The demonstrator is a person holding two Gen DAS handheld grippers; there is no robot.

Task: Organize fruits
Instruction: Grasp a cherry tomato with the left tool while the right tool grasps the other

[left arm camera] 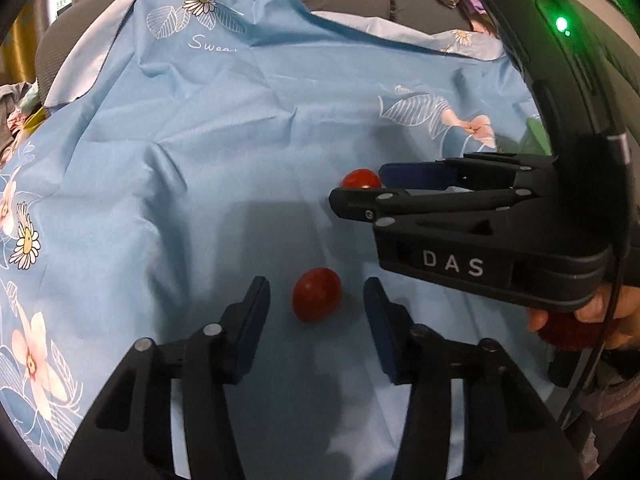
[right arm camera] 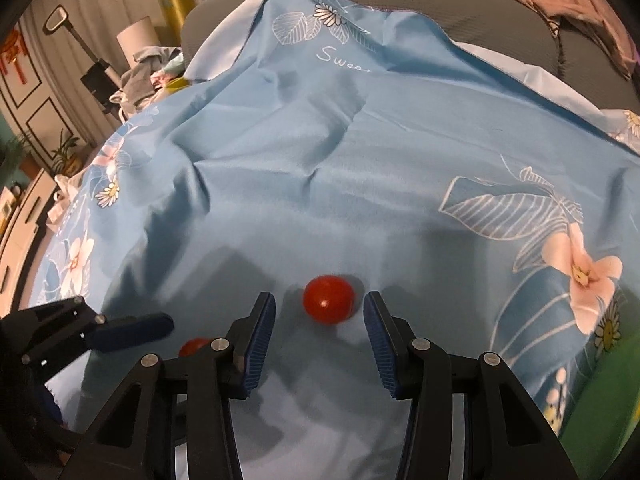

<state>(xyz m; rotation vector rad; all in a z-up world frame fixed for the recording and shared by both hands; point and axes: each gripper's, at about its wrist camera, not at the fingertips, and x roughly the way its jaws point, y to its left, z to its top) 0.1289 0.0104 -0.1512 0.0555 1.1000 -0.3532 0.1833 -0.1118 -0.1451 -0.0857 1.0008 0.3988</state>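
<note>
both hand-held grippers (left arm camera: 316,308) (right arm camera: 320,316) parted, each around 1 untouched tomato (left arm camera: 317,294) (right arm camera: 329,299); only left view shows fingers (left arm camera: 592,312).

The blue flowered cloth (left arm camera: 224,128) lies wide and bare beyond the two tomatoes, wrinkled but unblocked. One tomato (left arm camera: 316,294) sits between the left gripper's (left arm camera: 316,304) spread pads, clear of both. The right gripper (left arm camera: 360,188) reaches across from the right, crowding that side, with the other tomato (right arm camera: 329,299) between its parted pads. Heaped clothes (right arm camera: 560,4) bound the far edge.
</note>
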